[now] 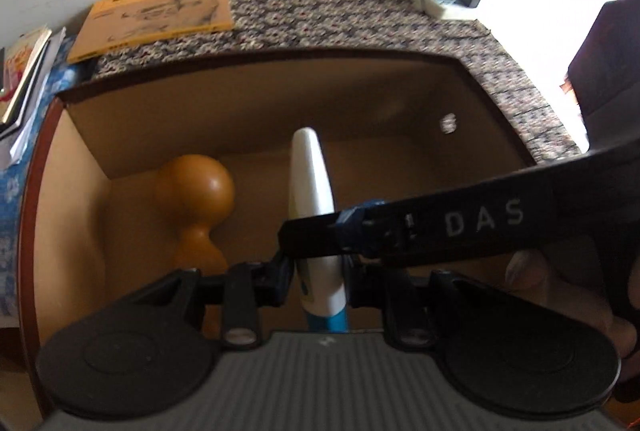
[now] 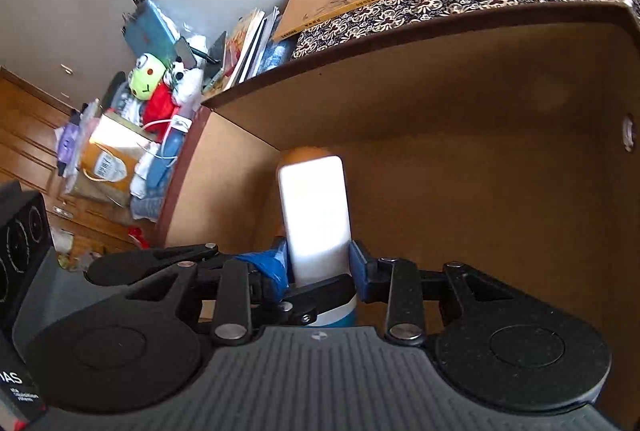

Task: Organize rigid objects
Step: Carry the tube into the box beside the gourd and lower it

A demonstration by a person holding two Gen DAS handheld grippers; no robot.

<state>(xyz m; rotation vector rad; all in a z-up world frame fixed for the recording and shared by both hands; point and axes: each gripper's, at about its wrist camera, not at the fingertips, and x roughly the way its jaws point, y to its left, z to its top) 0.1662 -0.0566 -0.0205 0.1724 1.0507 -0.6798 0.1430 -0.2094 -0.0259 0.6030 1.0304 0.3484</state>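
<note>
Grey ribbed housing and black linkages fill the foreground of both wrist views. Beyond them, the left hand-held gripper (image 1: 316, 271) is clamped narrow on a slim white plastic tube with a blue end (image 1: 314, 207), which pokes forward over the open brown cardboard box (image 1: 256, 99). The right hand-held gripper (image 2: 320, 267) reaches across from the side; its blue-padded jaws bracket the same white tube (image 2: 314, 211), seen broadside, and appear to press on it, though I cannot tell how firmly.

An orange-brown wooden gourd-shaped piece (image 1: 200, 199) already lies inside the box near the left wall, just beside the tube's line.

Risks, as I judge them: with two grippers on one rigid tube, any mismatch in their motion could twist it out of a grip or wedge it crooked. If one lets go too soon, the tube may swing and knock the wooden piece or strike the box wall. Released high, it could bounce or roll. The right gripper's arm crossing the left view may also snag the left linkage.
</note>
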